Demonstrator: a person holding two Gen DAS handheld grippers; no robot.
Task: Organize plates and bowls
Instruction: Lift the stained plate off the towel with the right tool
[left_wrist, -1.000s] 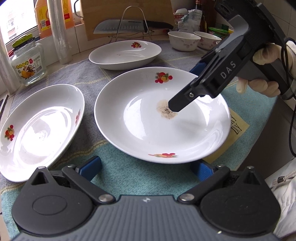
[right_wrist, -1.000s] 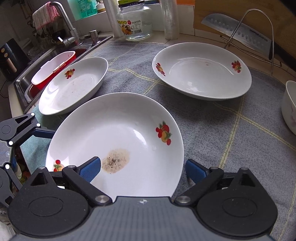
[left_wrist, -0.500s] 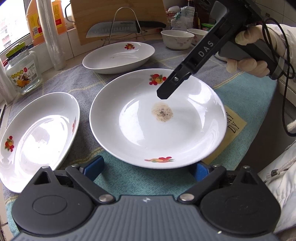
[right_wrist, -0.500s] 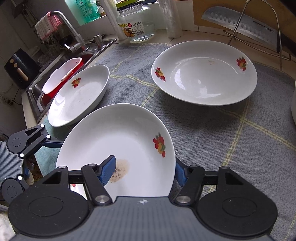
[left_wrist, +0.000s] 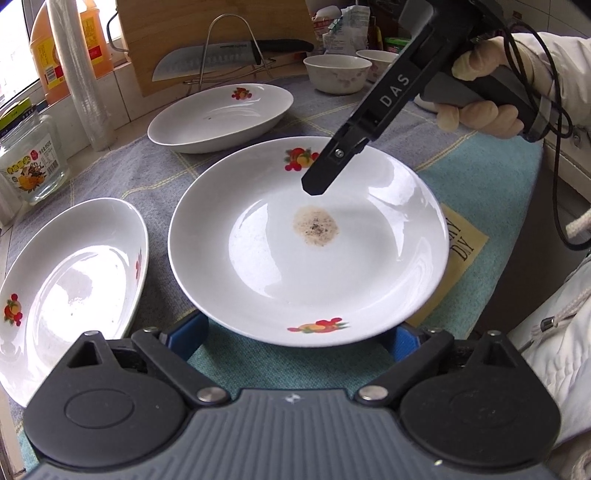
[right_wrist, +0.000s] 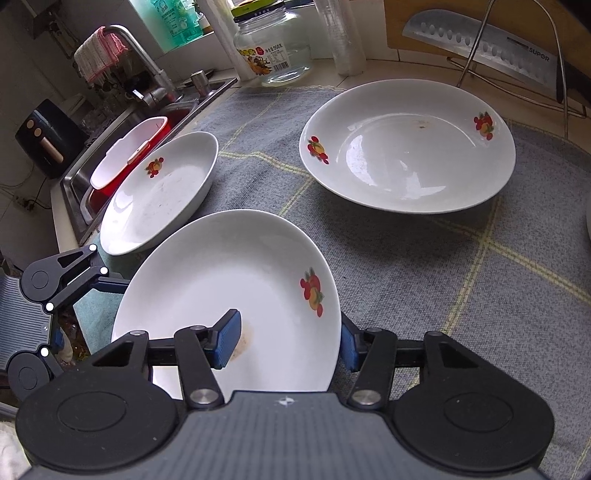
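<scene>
Change since earlier frame: right tool (right_wrist: 288, 339) has drawn its jaws in from spread to a pinch on the near plate (left_wrist: 310, 240); one pad lies inside the bowl of the plate, the other outside under the rim.
Right tool state: pinching the plate rim on the side nearest the person's right hand (left_wrist: 484, 107); grip looks complete.
Left tool (left_wrist: 295, 336) state: jaws wide and opening slightly, one pad at each side of the plate's near edge; the pads do not appear to press on it.
Plate position: on the cloth (right_wrist: 443, 280) over the worktop, centre front, between a second plate (left_wrist: 66, 280) at the sink side and a third plate (left_wrist: 221, 114) further back. Two bowls (left_wrist: 338, 72) stand behind, near the knife (left_wrist: 221, 59).
Plate condition: brown speckled stain (left_wrist: 316, 225) at the centre; fruit decals on the rim.
Handling judgement: glazed ceramic, stiff, fairly heavy for a one-edge pinch, slippery, and liable to chip or break if dropped. A rim hold is the only purchase; support at the opposite edge would be prudent, and the plate should be kept level when lifted.
Readable writing: "DAS" on the right tool's finger; "SUPOR" on the knife blade; "DIY" on a yellow patch (left_wrist: 461, 240) of the cloth. Jar (left_wrist: 31, 162) label print is too small to read.
</scene>
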